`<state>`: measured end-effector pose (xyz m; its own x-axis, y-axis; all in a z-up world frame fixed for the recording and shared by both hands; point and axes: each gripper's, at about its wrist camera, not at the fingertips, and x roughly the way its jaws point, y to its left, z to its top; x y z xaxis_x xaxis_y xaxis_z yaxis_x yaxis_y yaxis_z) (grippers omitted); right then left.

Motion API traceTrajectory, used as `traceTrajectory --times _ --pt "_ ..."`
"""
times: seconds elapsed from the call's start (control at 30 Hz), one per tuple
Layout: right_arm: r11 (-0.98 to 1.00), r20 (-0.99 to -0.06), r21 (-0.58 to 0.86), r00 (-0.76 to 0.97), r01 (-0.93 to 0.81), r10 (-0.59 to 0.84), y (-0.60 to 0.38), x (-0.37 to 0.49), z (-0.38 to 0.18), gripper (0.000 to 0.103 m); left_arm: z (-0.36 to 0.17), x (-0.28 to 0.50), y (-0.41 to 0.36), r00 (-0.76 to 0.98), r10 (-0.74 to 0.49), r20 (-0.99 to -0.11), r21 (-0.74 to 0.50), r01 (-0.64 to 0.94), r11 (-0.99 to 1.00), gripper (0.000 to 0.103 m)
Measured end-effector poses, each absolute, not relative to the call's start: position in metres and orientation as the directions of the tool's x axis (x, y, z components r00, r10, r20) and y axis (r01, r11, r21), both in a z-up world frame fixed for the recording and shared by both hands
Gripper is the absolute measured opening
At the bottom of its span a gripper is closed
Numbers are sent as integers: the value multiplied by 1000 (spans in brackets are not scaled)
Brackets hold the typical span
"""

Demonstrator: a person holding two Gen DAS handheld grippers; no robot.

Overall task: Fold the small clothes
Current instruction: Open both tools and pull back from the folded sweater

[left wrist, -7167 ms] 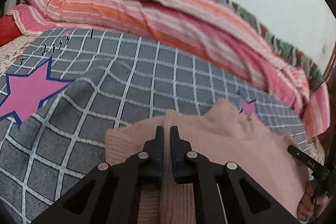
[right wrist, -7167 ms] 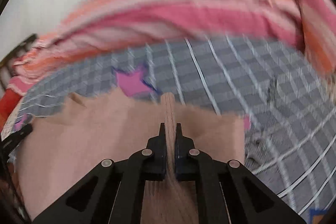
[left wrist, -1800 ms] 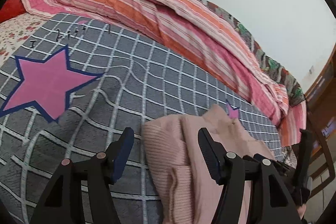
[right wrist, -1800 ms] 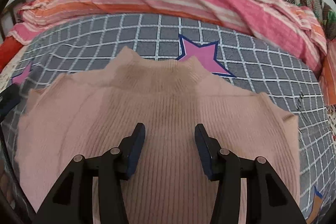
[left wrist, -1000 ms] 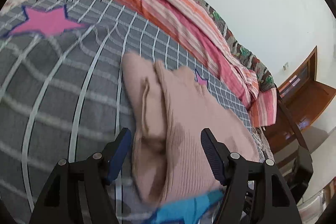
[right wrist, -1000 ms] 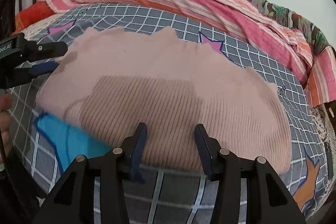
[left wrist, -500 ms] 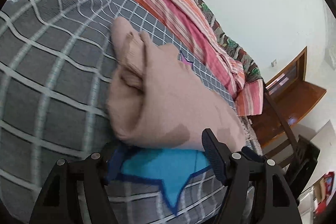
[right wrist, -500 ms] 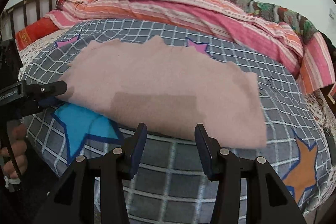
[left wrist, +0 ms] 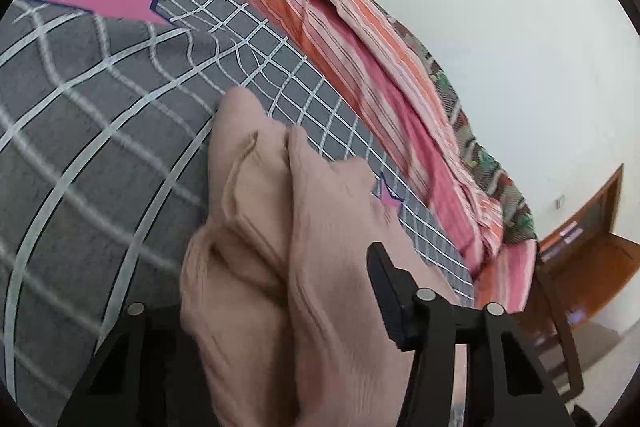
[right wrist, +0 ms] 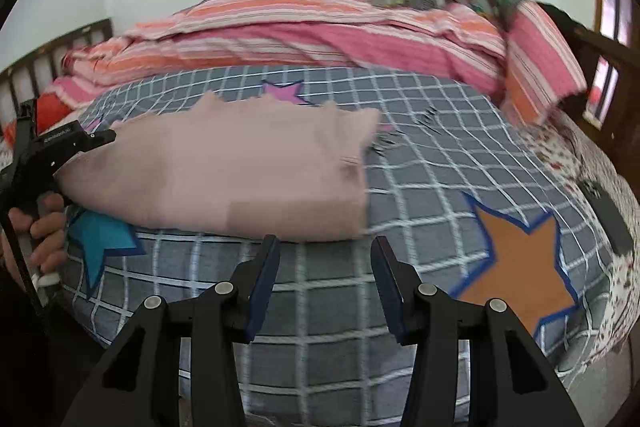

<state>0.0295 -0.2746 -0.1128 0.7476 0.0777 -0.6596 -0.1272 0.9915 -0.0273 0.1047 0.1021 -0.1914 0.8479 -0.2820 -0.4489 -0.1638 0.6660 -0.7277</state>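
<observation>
Both grippers spread wide, nothing clamped; folded pink sweater lies on the bed.

Left gripper [left wrist: 280, 291]: jaws wide apart, straddling the end of the pink sweater [right wrist: 240, 171]. Fabric bulges between the fingers and hides the left one; cannot tell if the pads touch it. Right gripper [right wrist: 325, 279]: jaws wide apart, just short of the sweater's near edge, over the grey checked blanket [right wrist: 420, 163]. Sweater sits between the teal star [right wrist: 100, 235] and orange star [right wrist: 516, 267], striped quilt [right wrist: 320, 27] behind.
</observation>
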Motion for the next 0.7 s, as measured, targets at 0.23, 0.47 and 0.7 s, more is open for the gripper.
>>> traceTrajectory --times 0.23,0.47,0.7 --pt "997 -639 33 766 -66 72 -319 24 -112 47 -172 115 92 847 -177 -501 -630 -217 746 23" --pt "995 -619 86 780 -47 90 -345 22 -112 47 -108 128 54 857 -148 -493 -541 -169 824 19" --pt "993 -600 122 797 7 68 -374 18 -107 47 -53 151 -54 840 -200 -505 -401 -23 916 19"
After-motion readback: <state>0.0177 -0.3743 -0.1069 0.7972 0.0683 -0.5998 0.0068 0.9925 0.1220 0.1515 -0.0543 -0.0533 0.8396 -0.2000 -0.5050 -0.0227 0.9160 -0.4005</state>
